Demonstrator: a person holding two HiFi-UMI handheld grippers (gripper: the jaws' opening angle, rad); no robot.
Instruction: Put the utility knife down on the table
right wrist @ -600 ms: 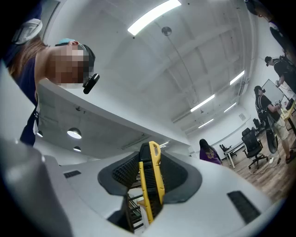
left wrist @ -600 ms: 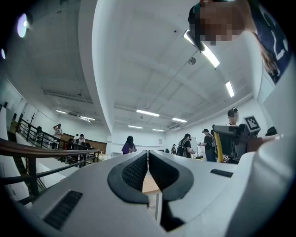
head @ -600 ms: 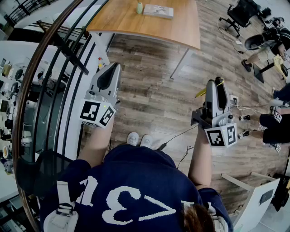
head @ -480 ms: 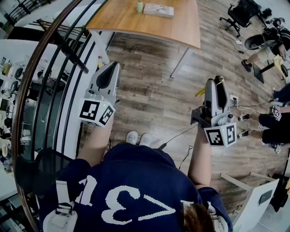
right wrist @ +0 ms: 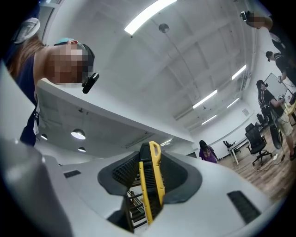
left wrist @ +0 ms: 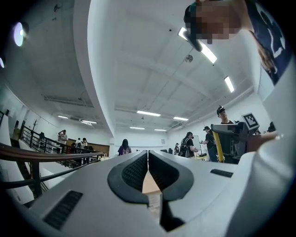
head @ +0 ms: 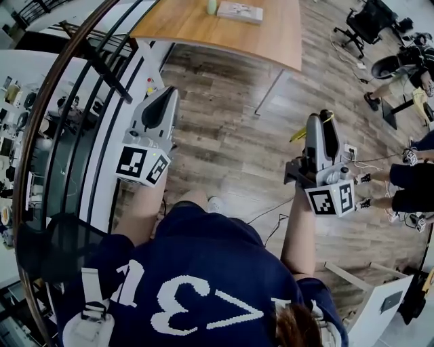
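Observation:
A yellow and black utility knife (right wrist: 150, 183) stands edge-on between the ribbed pads of my right gripper (right wrist: 149, 155), which is shut on it. In the head view its yellow end (head: 299, 136) sticks out left of the right gripper (head: 324, 118), held at waist height above the wood floor. My left gripper (head: 165, 96) is level with it on the left; its jaws (left wrist: 148, 155) meet at the tips with nothing between them. The wooden table (head: 264, 37) stands ahead at the top of the head view, well beyond both grippers.
A flat box (head: 237, 11) and a small bottle (head: 211, 7) rest on the table. A dark curved railing (head: 64, 101) runs along the left. Office chairs (head: 369, 24) and seated people (head: 407, 183) are on the right. A cable (head: 271, 207) crosses the floor.
The person's legs have shifted: one shoe is now hidden under the body. Both grippers stay about where they were, and the knife is still held.

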